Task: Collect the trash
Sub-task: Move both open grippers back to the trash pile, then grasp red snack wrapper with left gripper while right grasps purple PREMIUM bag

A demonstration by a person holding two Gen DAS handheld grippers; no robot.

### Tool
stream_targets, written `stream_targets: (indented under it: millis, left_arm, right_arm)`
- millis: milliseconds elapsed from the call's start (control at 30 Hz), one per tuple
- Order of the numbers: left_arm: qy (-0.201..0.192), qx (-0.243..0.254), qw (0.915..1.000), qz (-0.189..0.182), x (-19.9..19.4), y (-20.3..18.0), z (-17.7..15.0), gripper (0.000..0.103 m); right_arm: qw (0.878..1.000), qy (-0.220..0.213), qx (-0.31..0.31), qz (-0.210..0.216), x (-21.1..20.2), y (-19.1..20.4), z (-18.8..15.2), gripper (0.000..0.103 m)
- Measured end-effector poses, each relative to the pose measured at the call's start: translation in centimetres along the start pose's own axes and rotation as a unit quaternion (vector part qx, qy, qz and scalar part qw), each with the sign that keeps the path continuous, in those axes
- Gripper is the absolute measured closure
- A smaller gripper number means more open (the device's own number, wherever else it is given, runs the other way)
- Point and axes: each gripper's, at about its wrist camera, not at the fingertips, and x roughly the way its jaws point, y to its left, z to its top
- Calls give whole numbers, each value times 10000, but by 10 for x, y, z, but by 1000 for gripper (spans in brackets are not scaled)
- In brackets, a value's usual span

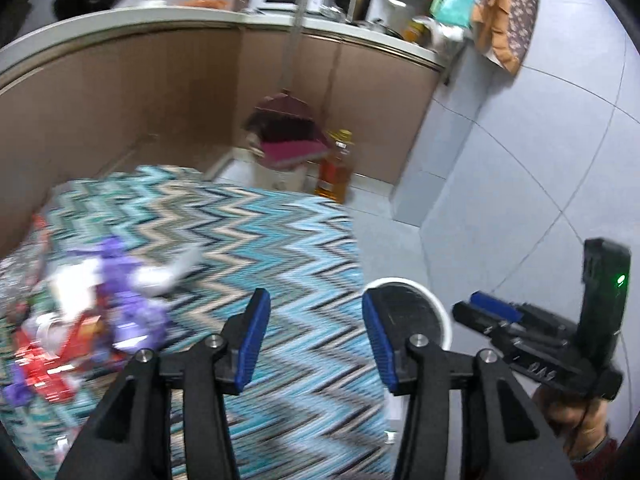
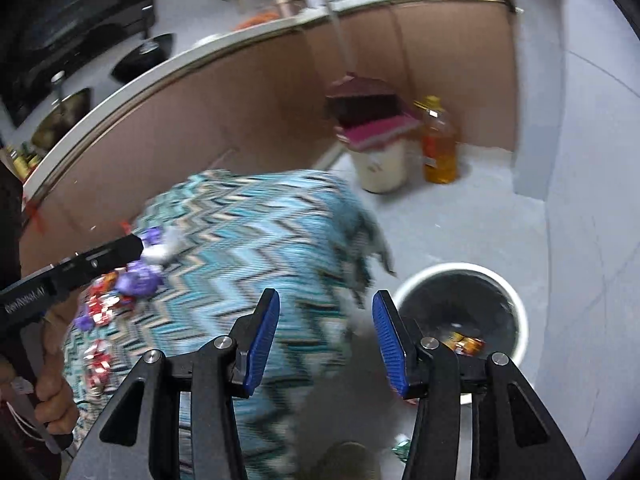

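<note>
A pile of purple, red and white wrappers (image 1: 88, 312) lies on the left of a table with a blue zigzag cloth (image 1: 280, 248). It also shows in the right wrist view (image 2: 132, 284). My left gripper (image 1: 316, 340) is open and empty above the cloth, right of the pile. My right gripper (image 2: 326, 340) is open and empty, between the table edge and a white trash bin (image 2: 516, 304) with a black liner on the floor. An orange wrapper (image 2: 466, 342) lies inside the bin. The bin's rim shows in the left wrist view (image 1: 430, 300).
A brown kitchen counter (image 1: 160, 92) runs behind the table. A white bucket with a maroon dustpan (image 2: 376, 136) and an oil bottle (image 2: 438, 144) stand on the floor by it. A small green wrapper (image 2: 400, 448) lies on the floor.
</note>
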Motion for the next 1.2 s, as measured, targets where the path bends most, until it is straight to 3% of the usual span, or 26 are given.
stream_targets:
  millis: [233, 467, 667, 833, 1000, 1200]
  left_arm:
    - [-179, -202, 9985, 468, -43, 82, -28, 55]
    - [31, -206, 9958, 889, -42, 149, -43, 52]
    - [377, 95, 9958, 828, -7, 158, -41, 52]
    - [607, 53, 9953, 754, 23, 166, -42, 53]
    - [630, -127, 9956, 688, 30, 179, -46, 74]
    - [599, -212, 9964, 560, 26, 181, -48, 82]
  right_arm:
    - [9976, 136, -518, 448, 5, 83, -1, 54]
    - [9903, 399, -1007, 870, 32, 152, -7, 54]
    - [9868, 579, -1066, 1069, 63, 173, 0, 54]
    - [9843, 726, -912, 1329, 96, 185, 15, 52]
    - [9806, 961, -843, 1485, 139, 203, 19, 50]
    - [9798, 1211, -659, 1451, 182, 206, 16, 50]
